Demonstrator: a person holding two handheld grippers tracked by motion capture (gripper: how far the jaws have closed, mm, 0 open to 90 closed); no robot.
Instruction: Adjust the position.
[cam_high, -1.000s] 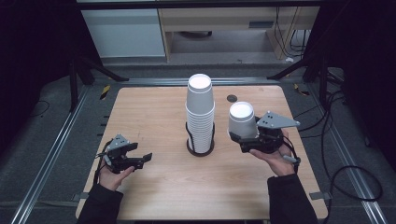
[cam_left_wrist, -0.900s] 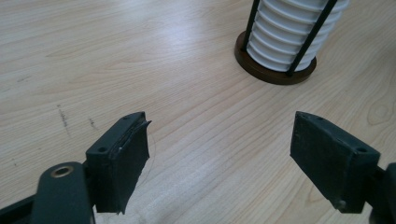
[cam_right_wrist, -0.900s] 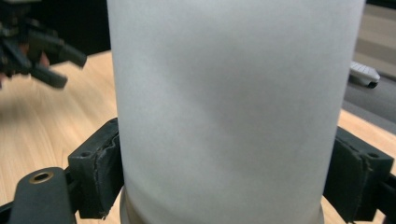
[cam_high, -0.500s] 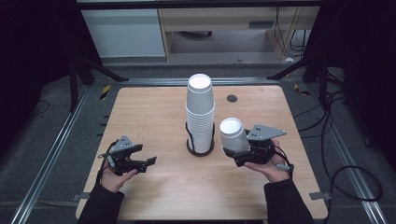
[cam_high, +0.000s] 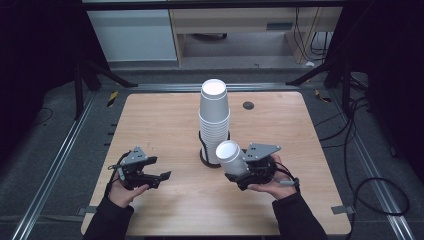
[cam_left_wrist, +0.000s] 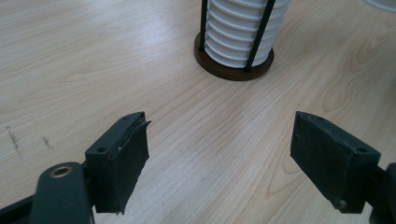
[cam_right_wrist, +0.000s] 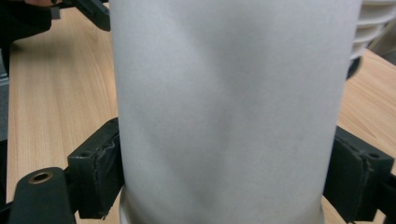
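White cups (cam_high: 214, 117) sit stacked in a wire holder (cam_high: 209, 159) on the table (cam_high: 165, 120). Right gripper (cam_high: 239, 172) clamps one cup (cam_high: 230, 156), tilted; left gripper (cam_high: 157, 175) gapes wide, empty.

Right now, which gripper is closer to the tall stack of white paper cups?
Right. The right gripper, clamping a white paper cup, sits just beside the stack; the open left gripper is farther away.

White cups (cam_high: 215, 117), dark brown holder base (cam_left_wrist: 233, 72), light wood-grain table (cam_high: 165, 120).
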